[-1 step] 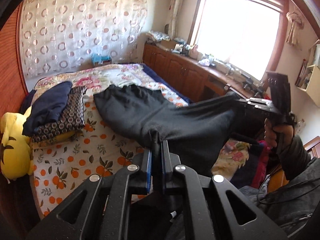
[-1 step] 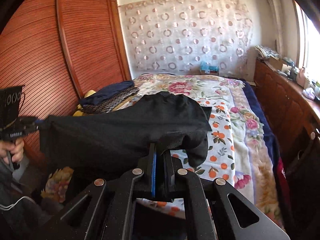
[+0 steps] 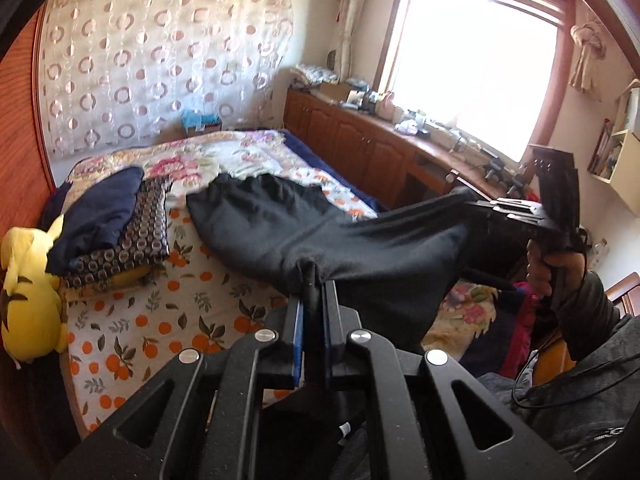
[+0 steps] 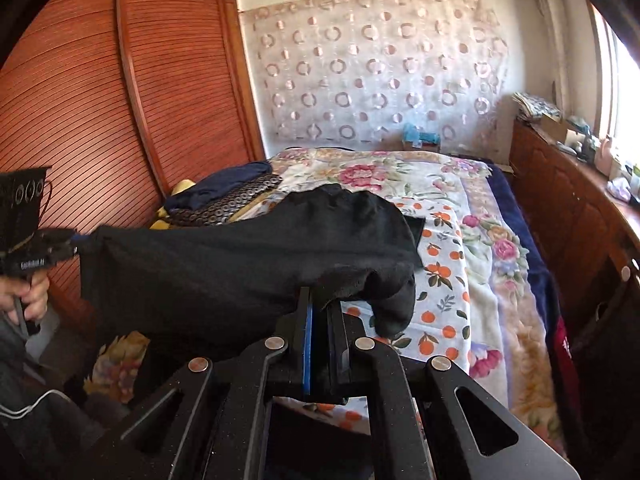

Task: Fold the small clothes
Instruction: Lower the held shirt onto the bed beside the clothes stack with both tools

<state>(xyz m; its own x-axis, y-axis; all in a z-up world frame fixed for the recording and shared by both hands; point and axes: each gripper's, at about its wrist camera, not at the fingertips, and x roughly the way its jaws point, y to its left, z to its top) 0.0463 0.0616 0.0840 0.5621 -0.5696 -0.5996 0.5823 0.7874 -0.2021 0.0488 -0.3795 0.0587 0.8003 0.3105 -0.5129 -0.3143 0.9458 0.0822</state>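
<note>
- Left tongs (image 3: pixel 311 300) clamped on one edge of the black garment (image 3: pixel 328 236); right tongs (image 4: pixel 320 306) clamped on another
- Garment stretched between them — far end draped on the bed (image 4: pixel 448 280); folded clothes stack (image 3: pixel 108 224) beside the yellow plush toy (image 3: pixel 28 292)

Left tongs (image 3: pixel 311 308): matte black linkage arms w/ grainy finish, round silver pivot screws, triangular cutouts, blue pads inside the fingers (image 3: pixel 296 340). Right tongs (image 4: pixel 320 316): same build — black arms, silver screws, blue pad strip. Seen from the left cam, right unit has a black pistol-style body w/ upright black block on top; right hand (image 3: pixel 554 270) bare skin, dark ribbed sleeve, thin black cable nearby. Left hand (image 4: pixel 30 300) bare skin; small white lettering on left unit's body, unreadable.
</note>
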